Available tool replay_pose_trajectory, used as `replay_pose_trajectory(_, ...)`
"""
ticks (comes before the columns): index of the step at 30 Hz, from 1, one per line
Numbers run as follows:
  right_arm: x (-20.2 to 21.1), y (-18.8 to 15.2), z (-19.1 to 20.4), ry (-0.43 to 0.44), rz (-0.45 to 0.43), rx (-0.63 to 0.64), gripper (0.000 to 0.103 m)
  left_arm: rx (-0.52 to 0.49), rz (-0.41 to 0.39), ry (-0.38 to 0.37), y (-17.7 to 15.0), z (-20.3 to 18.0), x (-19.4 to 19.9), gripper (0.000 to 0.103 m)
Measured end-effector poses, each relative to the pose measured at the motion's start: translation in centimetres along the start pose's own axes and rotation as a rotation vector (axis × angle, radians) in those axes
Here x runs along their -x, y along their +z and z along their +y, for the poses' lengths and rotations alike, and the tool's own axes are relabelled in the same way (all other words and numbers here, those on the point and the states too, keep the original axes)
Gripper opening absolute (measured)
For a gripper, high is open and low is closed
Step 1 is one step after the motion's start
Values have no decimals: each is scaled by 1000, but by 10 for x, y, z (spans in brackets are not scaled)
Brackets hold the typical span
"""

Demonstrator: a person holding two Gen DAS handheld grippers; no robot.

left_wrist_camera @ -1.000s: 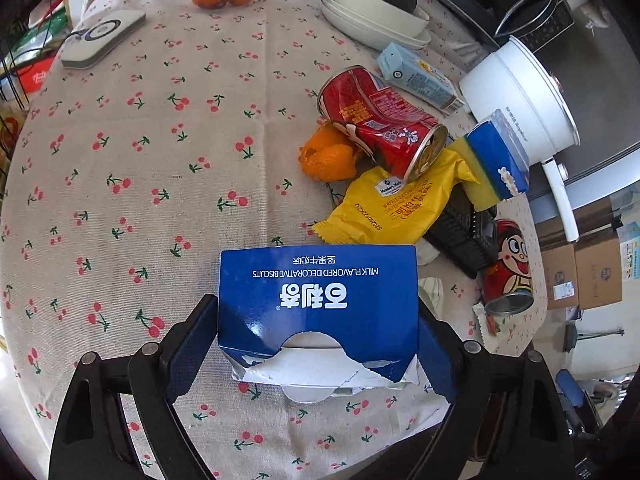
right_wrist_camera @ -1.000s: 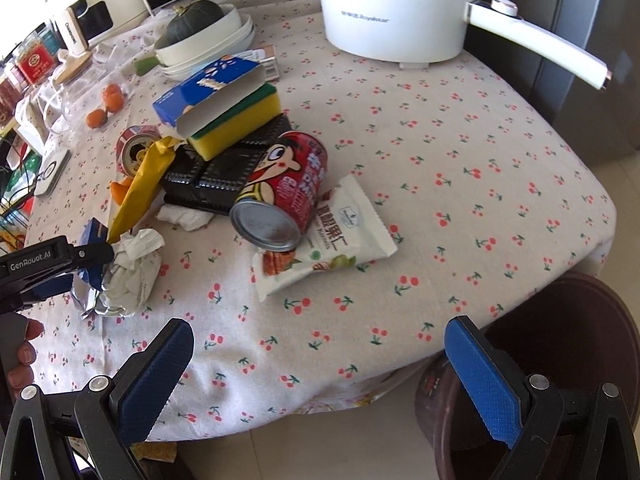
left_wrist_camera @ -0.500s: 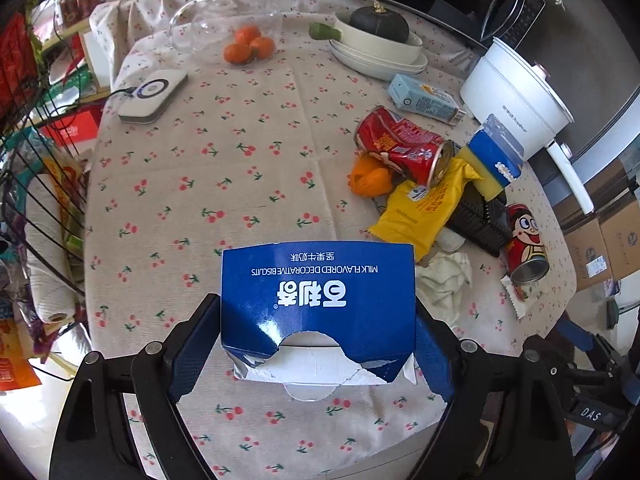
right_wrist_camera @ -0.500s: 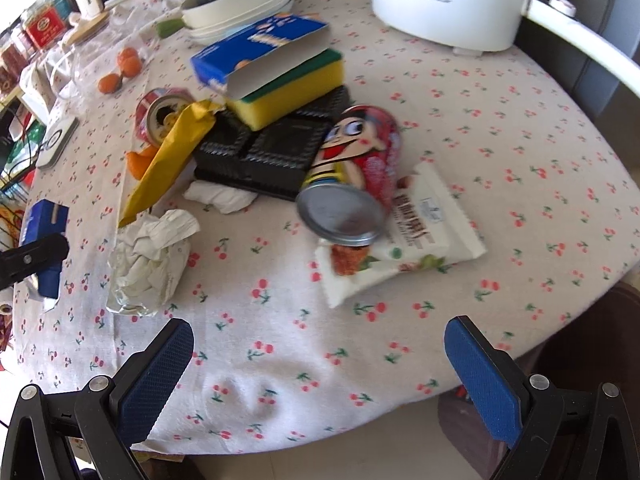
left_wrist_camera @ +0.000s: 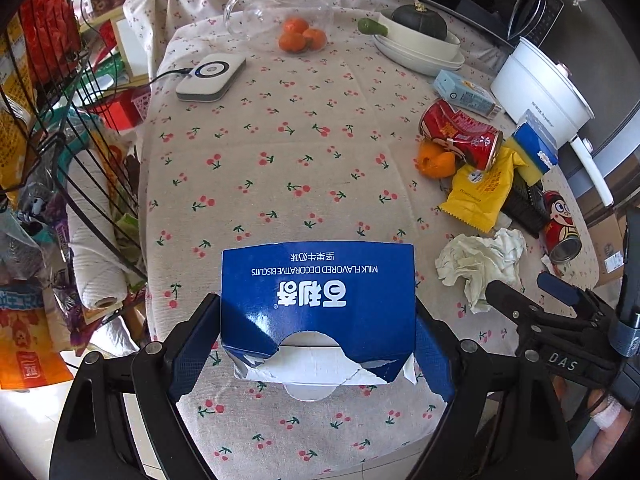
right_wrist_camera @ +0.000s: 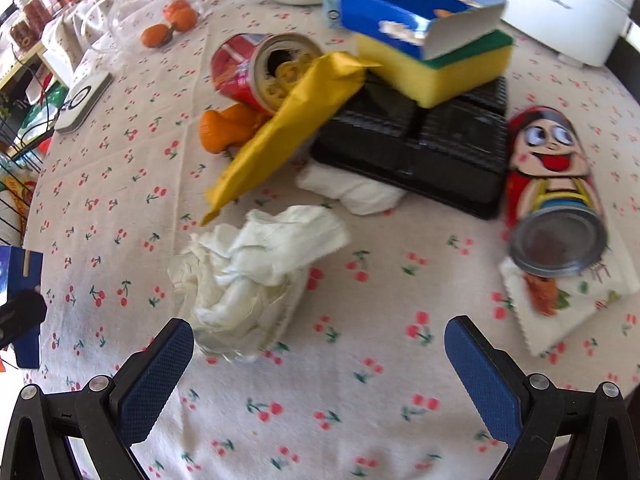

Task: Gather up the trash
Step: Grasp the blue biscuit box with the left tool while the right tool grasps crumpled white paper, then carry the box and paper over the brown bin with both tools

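My left gripper (left_wrist_camera: 316, 340) is shut on a torn blue biscuit box (left_wrist_camera: 318, 296), held above the cherry-print tablecloth (left_wrist_camera: 280, 152). In the right wrist view my right gripper (right_wrist_camera: 320, 344) stands open, low over the cloth, with a crumpled white tissue (right_wrist_camera: 256, 272) just ahead of its left finger. Behind the tissue lies a heap: a yellow wrapper (right_wrist_camera: 292, 128), a red can (right_wrist_camera: 256, 72), a black plastic tray (right_wrist_camera: 424, 140), a cartoon can (right_wrist_camera: 556, 200) on a snack packet (right_wrist_camera: 560, 304). The left wrist view shows the right gripper (left_wrist_camera: 532, 300) beside the tissue (left_wrist_camera: 480, 264).
A yellow sponge (right_wrist_camera: 440, 68) under a blue carton (right_wrist_camera: 412, 12) tops the tray. A white electric pot (left_wrist_camera: 540, 88), stacked bowls with a squash (left_wrist_camera: 420, 40), tangerines (left_wrist_camera: 300, 38), a glass jug (left_wrist_camera: 276, 8) and a white device (left_wrist_camera: 210, 78) stand further back. A wire rack (left_wrist_camera: 60, 120) is left of the table.
The left gripper has pulled back and up with the box, so more of the table shows. The right gripper has come down and forward toward the crumpled tissue.
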State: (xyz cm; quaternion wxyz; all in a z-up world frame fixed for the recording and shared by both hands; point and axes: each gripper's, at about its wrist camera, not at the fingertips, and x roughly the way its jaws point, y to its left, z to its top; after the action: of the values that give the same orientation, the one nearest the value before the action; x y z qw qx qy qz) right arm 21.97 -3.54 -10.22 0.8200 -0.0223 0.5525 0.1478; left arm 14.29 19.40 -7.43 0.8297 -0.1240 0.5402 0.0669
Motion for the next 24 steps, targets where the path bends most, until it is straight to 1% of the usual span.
replay_pose_trajectory(4, -10, 0, 11, -4, -3, 21, 102, -11, -4, -3, -1, -1, 1, 90)
replay_pose_trajectory(7, -16, -1, 15, 7, 1, 26, 94, -28, -3, 4, -1, -5, 2, 90)
replay_pose_trajectory(10, -19, -3, 18, 51, 8, 33, 76, -42, -1, 9, -2, -8, 1, 90)
replay_pose_trajectory(11, -19, -3, 19, 74, 11, 35, 61, -45, -1, 10, -2, -9, 1, 90)
replay_pose_trajectory(12, -18, -4, 20, 95, 14, 37, 49, -47, -1, 10, -3, -10, 2, 90)
replay_pose_trajectory(15, -9, -5, 23, 79, 0, 65, 46, -54, -5, 9, -3, -14, 3, 90)
replay_pose_trajectory(17, 0, -8, 21, 92, -5, 70, 43, -60, -7, 6, -4, -17, 5, 90)
replay_pose_trajectory(24, 28, -15, -2, 116, -23, 39, 42, -86, -10, -16, -9, -34, 8, 90)
